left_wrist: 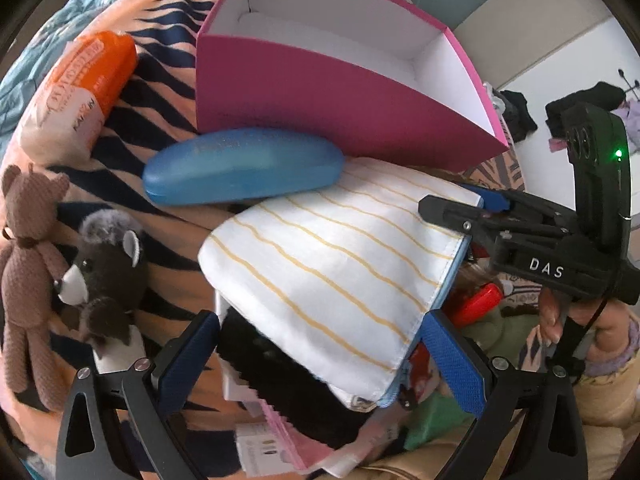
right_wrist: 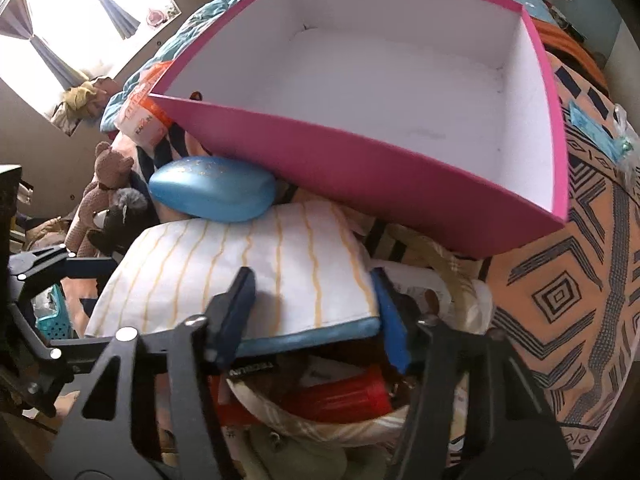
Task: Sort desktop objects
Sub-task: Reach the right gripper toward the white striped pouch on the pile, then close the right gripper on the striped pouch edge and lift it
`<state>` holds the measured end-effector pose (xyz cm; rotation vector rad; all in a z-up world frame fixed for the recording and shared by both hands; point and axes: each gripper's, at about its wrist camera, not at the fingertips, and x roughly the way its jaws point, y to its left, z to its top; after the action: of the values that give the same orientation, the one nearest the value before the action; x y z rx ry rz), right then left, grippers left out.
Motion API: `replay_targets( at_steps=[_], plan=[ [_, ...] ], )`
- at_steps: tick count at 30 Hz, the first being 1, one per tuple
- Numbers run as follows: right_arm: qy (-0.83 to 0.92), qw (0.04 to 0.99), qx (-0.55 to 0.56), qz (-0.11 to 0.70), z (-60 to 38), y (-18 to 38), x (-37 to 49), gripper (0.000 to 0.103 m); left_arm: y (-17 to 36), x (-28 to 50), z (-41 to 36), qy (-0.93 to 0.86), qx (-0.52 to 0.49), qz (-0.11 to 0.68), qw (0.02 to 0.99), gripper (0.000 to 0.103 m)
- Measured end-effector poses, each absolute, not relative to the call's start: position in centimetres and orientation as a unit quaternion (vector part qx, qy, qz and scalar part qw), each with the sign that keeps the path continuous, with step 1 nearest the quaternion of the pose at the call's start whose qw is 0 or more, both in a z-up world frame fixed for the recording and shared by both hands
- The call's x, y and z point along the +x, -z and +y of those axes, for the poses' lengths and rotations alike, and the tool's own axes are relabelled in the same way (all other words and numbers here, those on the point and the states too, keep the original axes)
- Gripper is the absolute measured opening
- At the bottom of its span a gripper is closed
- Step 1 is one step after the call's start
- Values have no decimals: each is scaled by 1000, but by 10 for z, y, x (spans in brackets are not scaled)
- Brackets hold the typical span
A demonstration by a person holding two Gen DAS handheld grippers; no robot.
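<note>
Biggest thing in front of you: the pink box (right_wrist: 360, 168), open top, white inside, nothing in it, sitting on the orange-and-navy patterned blanket (right_wrist: 560, 280). Just in front of the box lies the white pouch with yellow stripes (left_wrist: 340, 264), blue-edged, raised off the clutter. Your left gripper (left_wrist: 320, 356) is spread wide, its blue pads either side of the pouch's near corner; can't tell if they touch. Your right gripper (right_wrist: 316, 316) straddles the pouch's blue edge, one pad lying on the fabric, the other at its corner; can't tell if it's actually pinching. Blue glasses case (left_wrist: 244, 166) sits between pouch and box, touching the box wall. Orange-and-white packet (left_wrist: 80, 92) is left of the box. Brown knitted bear (left_wrist: 28, 264) and dark plush bear (left_wrist: 108, 264) lie side by side, far left. Red item (right_wrist: 340, 398) under the pouch, partly hidden.
</note>
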<state>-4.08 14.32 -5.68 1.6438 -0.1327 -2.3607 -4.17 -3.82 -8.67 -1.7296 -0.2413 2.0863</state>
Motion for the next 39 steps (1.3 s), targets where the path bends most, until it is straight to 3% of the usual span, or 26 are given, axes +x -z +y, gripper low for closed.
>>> replay_targets(
  at_steps=[2, 11, 22, 29, 39],
  plan=[
    [813, 135, 564, -56, 149, 53, -38, 45, 85, -40, -34, -751, -619, -82, 214, 101],
    [832, 138, 535, -50, 154, 25, -1, 28, 75, -40, -30, -756, -610, -74, 223, 101],
    [875, 117, 469, -25, 165, -4, 36, 28, 37, -54, -2, -800, -534, -22, 272, 101],
    [867, 110, 486, -8, 161, 27, 25, 27, 52, -68, 15, -803, -532, 39, 266, 98],
    [847, 127, 515, -27, 170, 28, 15, 29, 63, -72, -29, -760, -600, -29, 250, 97]
  ],
)
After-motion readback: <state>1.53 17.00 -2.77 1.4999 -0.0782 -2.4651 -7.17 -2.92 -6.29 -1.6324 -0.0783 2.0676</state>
